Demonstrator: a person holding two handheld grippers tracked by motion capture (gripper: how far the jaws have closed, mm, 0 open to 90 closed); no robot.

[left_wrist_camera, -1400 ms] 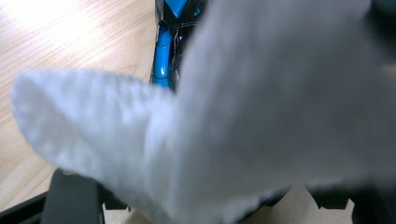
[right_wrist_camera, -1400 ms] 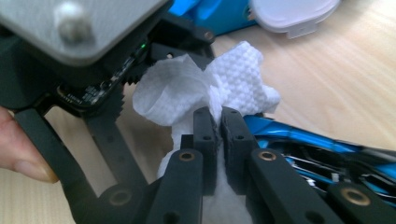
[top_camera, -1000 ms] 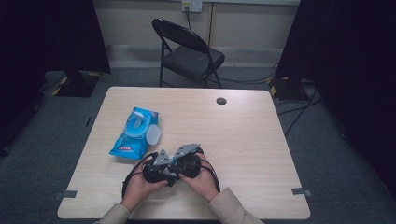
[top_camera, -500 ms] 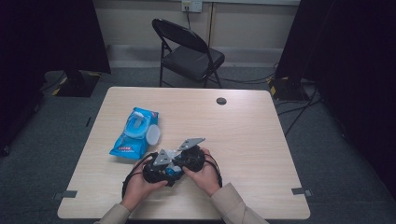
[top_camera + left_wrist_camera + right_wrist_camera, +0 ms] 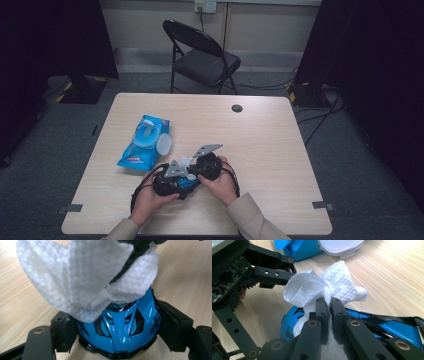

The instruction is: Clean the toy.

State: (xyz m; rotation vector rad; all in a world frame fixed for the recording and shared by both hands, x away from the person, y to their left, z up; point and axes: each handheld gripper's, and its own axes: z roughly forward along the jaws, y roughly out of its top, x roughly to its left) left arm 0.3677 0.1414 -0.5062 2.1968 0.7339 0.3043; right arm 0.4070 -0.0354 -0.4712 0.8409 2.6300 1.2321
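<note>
- Glossy blue toy car (image 5: 122, 327) with black vents, clamped between the left gripper (image 5: 117, 332) jaws.
- White textured wipe (image 5: 324, 287), crumpled, pinched tight by the right gripper (image 5: 327, 305), touching the car.

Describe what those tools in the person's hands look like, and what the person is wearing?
Both tools are black. The left tool and the right tool each carry a grey three-cornered plate on top, and black cables loop from them. The jaws are flat black bars with round holes and brass-coloured rivets; gears and a circuit board show. The sleeves are beige.

toy car (image 5: 120, 330): 1 | wipe (image 5: 324, 287): 1 | wipes pack (image 5: 144, 142): 1 | chair (image 5: 202, 55): 1
</note>
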